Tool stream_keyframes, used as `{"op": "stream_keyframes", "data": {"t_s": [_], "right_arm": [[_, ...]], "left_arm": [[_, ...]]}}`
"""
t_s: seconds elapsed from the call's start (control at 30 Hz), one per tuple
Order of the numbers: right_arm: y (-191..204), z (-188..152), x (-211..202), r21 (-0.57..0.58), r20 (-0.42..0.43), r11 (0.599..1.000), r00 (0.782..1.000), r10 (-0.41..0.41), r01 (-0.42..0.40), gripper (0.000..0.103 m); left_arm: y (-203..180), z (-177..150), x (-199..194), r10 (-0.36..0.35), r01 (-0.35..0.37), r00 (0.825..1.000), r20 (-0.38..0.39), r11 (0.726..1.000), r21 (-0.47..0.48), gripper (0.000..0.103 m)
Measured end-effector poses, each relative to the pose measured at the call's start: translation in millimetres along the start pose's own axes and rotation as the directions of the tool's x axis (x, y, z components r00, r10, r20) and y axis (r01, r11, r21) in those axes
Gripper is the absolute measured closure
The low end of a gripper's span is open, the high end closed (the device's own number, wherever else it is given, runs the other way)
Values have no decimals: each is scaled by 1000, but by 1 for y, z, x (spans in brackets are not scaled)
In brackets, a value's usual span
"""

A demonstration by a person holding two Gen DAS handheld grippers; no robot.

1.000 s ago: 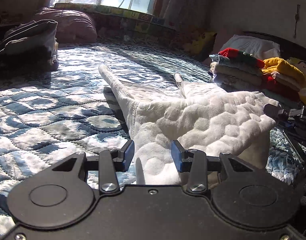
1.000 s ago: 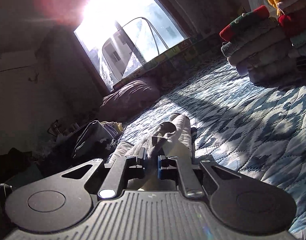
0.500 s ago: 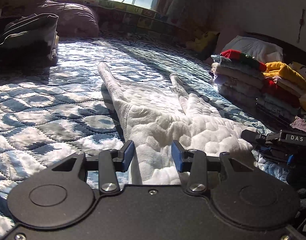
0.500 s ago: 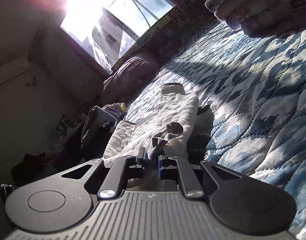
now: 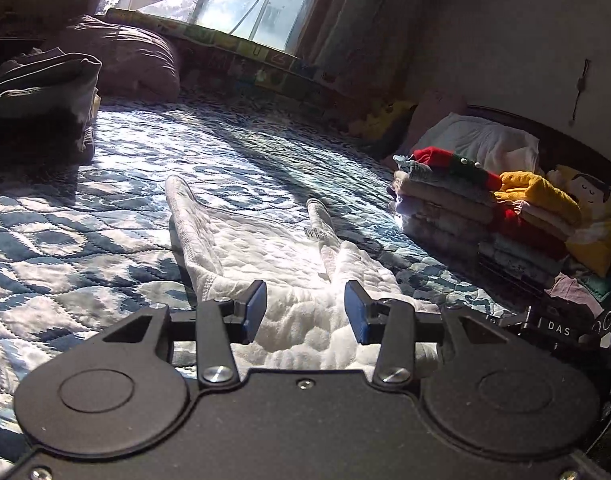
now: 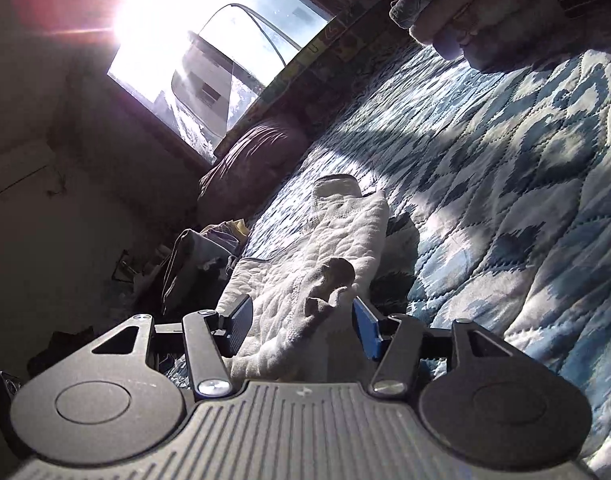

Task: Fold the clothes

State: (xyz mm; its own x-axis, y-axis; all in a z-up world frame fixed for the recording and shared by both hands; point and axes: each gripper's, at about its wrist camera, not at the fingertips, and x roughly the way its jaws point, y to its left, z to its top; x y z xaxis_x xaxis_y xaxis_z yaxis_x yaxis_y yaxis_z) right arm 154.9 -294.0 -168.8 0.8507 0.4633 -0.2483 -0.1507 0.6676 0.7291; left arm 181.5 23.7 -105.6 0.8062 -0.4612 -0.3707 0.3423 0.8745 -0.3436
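Two wide-open hand-held grippers, left and right, straddle the white quilted garment; regrip evenly at its near edge.

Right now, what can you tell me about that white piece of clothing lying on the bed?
The white garment looks like soft quilted cotton with a bubbly stitched texture. It lies spread on the blue patterned bedspread, two narrow limbs with ribbed cuffs reaching toward the window, a small label near one. Its near edge sits bunched between the open left tongs. In the right view a crumpled fold rises between the open right tongs, which are not clamping it.
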Motion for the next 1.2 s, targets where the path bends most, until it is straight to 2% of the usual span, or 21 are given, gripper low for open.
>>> {"op": "stream_keyframes", "data": {"t_s": [0.1,0.2,0.23,0.3,0.33,0.37,0.47,0.57,0.6,0.63,0.7,0.73,0.77,0.8,0.87,0.93,1.0,1.1,1.2], "right_arm": [[9,0,4,-120,13,991,999,-51,52,49],[18,-1,7,-235,14,968,996,-88,88,66],[21,-2,6,-263,16,960,995,-94,95,67],[26,-3,7,-313,17,945,995,-96,96,71],[29,-3,7,-334,17,938,995,-96,96,75],[32,-4,8,-357,17,929,995,-98,97,76],[38,-3,7,-404,29,909,994,-104,106,87],[43,-2,5,-442,38,891,995,-95,102,90],[43,-1,5,-443,37,891,995,-90,97,91],[44,0,4,-443,35,892,996,-84,91,91],[46,2,2,-445,33,892,997,-67,74,92],[47,2,0,-445,32,893,998,-56,64,93],[48,3,-1,-448,32,893,998,-45,55,93],[51,3,-4,-453,34,890,999,-34,46,94],[55,4,-8,-463,33,886,999,-12,26,94],[59,2,-11,-481,26,877,1000,4,10,94],[62,0,-11,-499,16,867,1000,7,3,94],[58,-1,-7,-488,11,873,1000,-12,16,94],[42,0,5,-403,-44,915,997,-56,34,94]], "left_arm": [[-12,22,33,-45,46,998,-46,999,27,61],[-26,46,75,-85,94,990,-112,993,78,61],[-31,54,89,-98,111,986,-135,989,94,61],[-43,63,124,-118,151,969,-217,979,139,61],[-50,67,143,-133,180,953,-272,971,155,61],[-57,69,160,-122,184,943,-309,966,182,61],[-73,67,207,-16,155,911,-413,940,304,61],[-74,57,227,43,144,889,-456,919,367,62],[-75,54,232,54,143,883,-467,915,376,68],[-74,53,229,53,142,888,-457,914,381,84],[-73,52,222,48,139,901,-432,910,390,96],[-72,52,218,45,138,907,-420,909,395,97],[-63,60,206,9,114,935,-355,939,325,97],[-57,67,202,-22,110,949,-315,958,263,97],[-36,73,190,-13,40,975,-222,992,119,98],[-21,70,194,-15,24,974,-226,999,39,98],[-21,66,201,6,3,965,-261,999,34,98],[-23,66,200,16,-12,966,-257,1000,19,98],[-31,64,203,81,-55,960,-268,993,103,98]]}}
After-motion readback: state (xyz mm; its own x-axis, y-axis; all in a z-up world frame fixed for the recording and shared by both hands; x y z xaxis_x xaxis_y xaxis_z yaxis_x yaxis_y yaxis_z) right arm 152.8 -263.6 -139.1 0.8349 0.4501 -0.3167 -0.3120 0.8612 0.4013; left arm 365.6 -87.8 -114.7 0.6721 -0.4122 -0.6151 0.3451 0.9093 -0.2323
